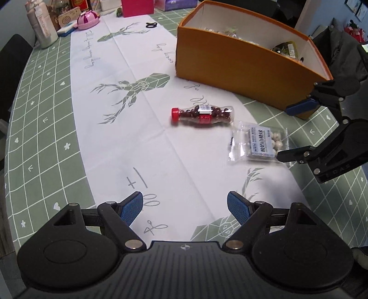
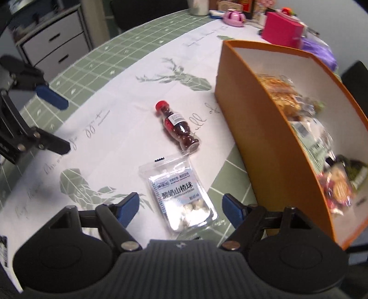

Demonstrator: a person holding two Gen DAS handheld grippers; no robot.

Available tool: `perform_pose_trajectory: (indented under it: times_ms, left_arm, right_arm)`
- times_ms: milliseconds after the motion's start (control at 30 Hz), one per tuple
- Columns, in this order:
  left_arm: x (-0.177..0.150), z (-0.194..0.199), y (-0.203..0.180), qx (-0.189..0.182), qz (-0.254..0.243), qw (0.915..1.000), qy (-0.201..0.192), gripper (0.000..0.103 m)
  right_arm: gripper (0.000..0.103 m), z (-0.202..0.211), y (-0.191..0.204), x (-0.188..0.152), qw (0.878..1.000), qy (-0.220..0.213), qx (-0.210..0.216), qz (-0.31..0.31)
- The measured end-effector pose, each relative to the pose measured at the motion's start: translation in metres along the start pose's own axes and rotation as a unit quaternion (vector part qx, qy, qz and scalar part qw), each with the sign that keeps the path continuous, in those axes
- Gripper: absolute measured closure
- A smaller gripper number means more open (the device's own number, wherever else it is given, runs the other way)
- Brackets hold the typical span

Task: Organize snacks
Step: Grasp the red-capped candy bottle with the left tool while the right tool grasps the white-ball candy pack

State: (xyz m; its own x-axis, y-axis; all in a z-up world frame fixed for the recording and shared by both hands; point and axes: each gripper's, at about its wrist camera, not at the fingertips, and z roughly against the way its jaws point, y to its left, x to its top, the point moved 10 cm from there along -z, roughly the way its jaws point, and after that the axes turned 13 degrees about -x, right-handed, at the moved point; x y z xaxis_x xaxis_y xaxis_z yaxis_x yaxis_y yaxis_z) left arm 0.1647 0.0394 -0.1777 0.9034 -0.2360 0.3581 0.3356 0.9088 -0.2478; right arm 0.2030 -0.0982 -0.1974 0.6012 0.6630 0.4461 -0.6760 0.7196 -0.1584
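Observation:
A small clear bottle [image 1: 202, 115] with a red cap, full of dark red sweets, lies on its side on the white tablecloth. Beside it lies a clear packet of white balls [image 1: 260, 143]. The orange box [image 1: 230, 73] behind them holds several wrapped snacks. My right gripper [image 2: 180, 202] is open and hangs over the packet [image 2: 179, 193], whose lower end lies between the blue pads without touching them. The bottle [image 2: 178, 128] lies just beyond, left of the box [image 2: 264, 138]. My left gripper [image 1: 185, 204] is open over bare cloth, with nothing between its fingers.
At the table's far end stand a pink box [image 1: 136, 8], a pink round container [image 1: 87, 19], tall pale bottles [image 1: 42, 27] and a black hair tie [image 1: 150, 24]. A grey drawer cabinet [image 2: 55, 43] stands beyond the table. The left gripper [image 2: 65, 125] is at the left of the right wrist view.

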Motion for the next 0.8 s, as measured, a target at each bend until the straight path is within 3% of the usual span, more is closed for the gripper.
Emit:
perform_pose_trajectory:
  times_ms: [267, 367, 433, 667, 800]
  left_arm:
    - [0.006, -0.013, 0.013, 0.005, 0.005, 0.9997, 0.022, 0.006]
    - [0.013, -0.019, 0.015, 0.005, -0.003, 0.9997, 0.026, 0.006]
    - [0.018, -0.023, 0.014, 0.007, -0.015, 0.9994, 0.030, 0.006]
    - [0.045, -0.049, 0.010, -0.001, -0.062, 0.9973, 0.040, 0.006]
    - [0.063, -0.062, 0.000, 0.005, -0.137, 0.9900, 0.033, 0.008]
  right_arm:
    - [0.022, -0.034, 0.008, 0.002, 0.998, 0.017, 0.012, 0.060]
    - [0.027, -0.041, 0.011, -0.004, 0.997, 0.025, 0.016, 0.072]
    - [0.036, -0.043, 0.010, -0.008, 0.997, 0.030, 0.022, 0.067]
    - [0.038, -0.041, -0.008, -0.022, 0.999, 0.034, 0.021, 0.023]
    - [0.038, -0.035, -0.020, -0.039, 0.999, 0.041, 0.011, 0.003]
